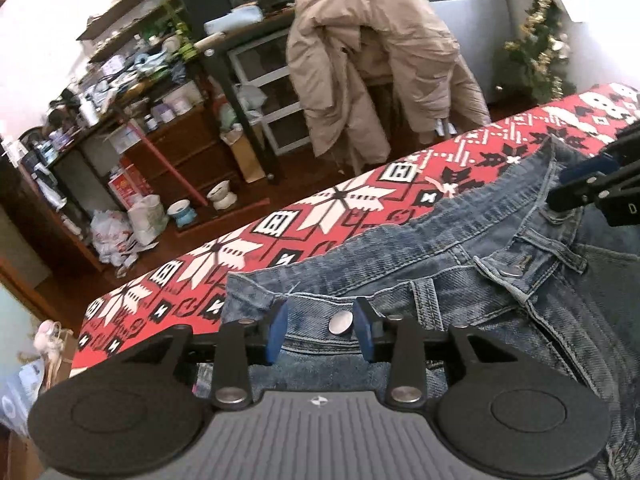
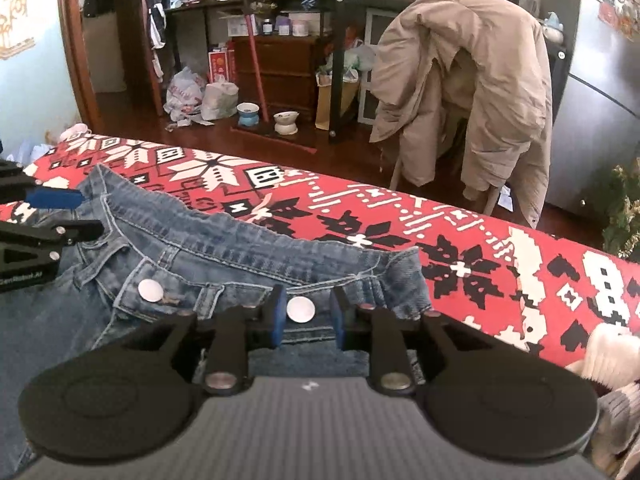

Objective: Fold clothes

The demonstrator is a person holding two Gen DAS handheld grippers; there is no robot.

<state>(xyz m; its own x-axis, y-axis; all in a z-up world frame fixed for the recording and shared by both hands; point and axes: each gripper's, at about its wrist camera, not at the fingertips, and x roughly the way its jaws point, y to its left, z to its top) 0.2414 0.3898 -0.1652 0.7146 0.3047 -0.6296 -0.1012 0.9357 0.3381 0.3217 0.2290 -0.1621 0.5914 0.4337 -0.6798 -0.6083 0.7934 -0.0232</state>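
Both tools (image 1: 320, 326) (image 2: 307, 314) parted over jeans (image 1: 460, 280)

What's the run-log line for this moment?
stage: pre-grasp | left claw: open at jeans waistband | right claw: open at waistband's other end | jeans: flat on red patterned cloth, unfolded

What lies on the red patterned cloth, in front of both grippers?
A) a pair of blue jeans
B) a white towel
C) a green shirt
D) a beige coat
A: blue jeans lie waistband up on the red patterned cloth; the beige coat hangs behind it.
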